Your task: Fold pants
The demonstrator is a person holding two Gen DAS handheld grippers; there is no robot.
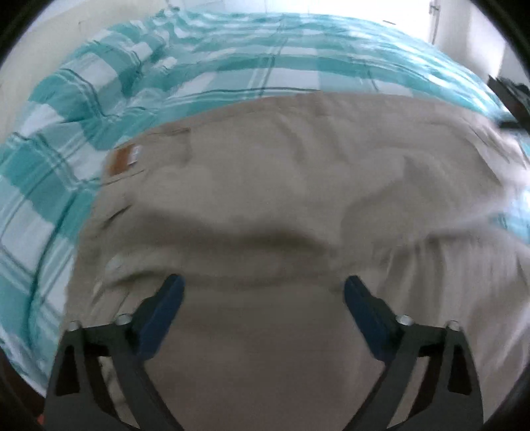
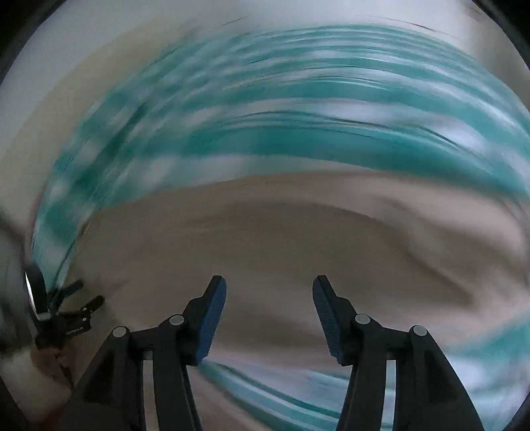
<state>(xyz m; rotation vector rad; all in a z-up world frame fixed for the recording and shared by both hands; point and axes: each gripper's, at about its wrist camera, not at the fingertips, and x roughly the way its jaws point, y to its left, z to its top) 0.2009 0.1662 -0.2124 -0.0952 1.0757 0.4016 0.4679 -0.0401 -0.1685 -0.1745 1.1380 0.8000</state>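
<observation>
Beige pants lie spread on a bed, with a brown waistband label at the left. My left gripper is open and empty, its blue fingers just above the near cloth. In the right wrist view, which is heavily blurred, the pants fill the middle. My right gripper is open and empty above them. The left gripper shows in the right wrist view at the far left. The right gripper shows in the left wrist view at the far right edge.
The bed has a teal and white plaid cover, rumpled at the back left. A pale wall stands behind it. The cover also shows below the pants in the right wrist view.
</observation>
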